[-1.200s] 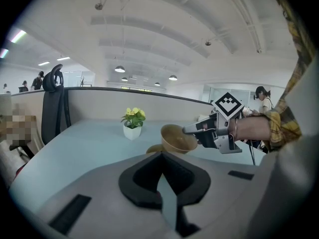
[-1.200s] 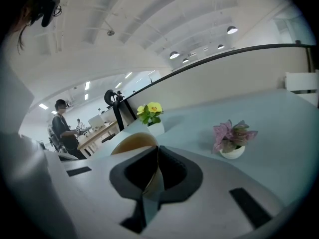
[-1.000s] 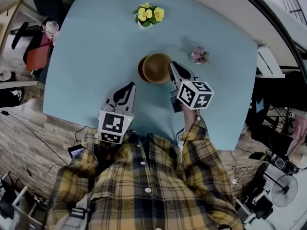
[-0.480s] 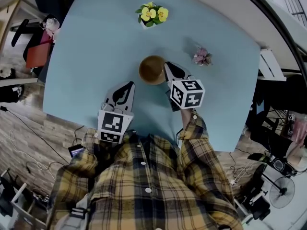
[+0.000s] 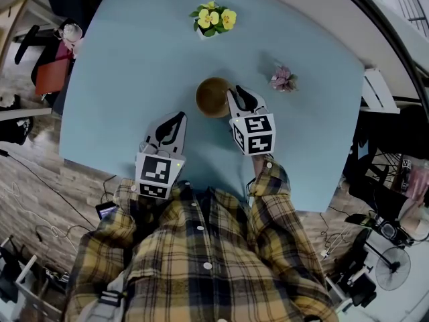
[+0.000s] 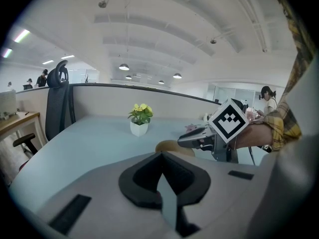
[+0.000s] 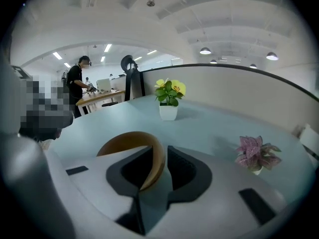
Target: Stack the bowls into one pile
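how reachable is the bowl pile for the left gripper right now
Probably yes: bare table lies between the left gripper and the bowls; the right gripper, jaws just opening around their rim, occupies only their right side.

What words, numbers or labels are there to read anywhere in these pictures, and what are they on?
No words or numbers can be read in any view.
Left cube and right cube: black-and-white square patterns only, no letters.
What looks like a small tag to the right of the table: too small to read.
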Tool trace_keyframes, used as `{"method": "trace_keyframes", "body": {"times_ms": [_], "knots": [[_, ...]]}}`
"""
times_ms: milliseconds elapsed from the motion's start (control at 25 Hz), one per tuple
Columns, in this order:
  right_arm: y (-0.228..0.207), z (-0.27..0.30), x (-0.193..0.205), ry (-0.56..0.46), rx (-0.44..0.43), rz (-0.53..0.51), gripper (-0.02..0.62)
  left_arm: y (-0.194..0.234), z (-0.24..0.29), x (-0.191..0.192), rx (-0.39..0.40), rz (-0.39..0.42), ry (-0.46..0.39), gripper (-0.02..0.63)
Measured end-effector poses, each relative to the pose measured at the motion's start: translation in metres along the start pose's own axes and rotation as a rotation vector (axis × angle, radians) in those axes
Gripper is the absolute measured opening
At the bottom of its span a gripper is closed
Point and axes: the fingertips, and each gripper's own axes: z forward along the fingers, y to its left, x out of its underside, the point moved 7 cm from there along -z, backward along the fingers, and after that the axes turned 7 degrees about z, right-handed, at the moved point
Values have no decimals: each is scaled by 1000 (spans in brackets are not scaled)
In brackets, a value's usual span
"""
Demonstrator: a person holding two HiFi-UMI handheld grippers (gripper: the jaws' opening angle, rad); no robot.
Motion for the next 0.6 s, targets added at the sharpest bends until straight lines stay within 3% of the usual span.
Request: {"method": "trace_keyframes", "body": {"times_ms": [240,600], "knots": [[0,-1,1,1,16,-8,133,0,-2,-1,-3,-1,-6,-9],[5,-16,-10,-51,15,-41,160,0,-6,-8,-9,10,-32,-9]]}}
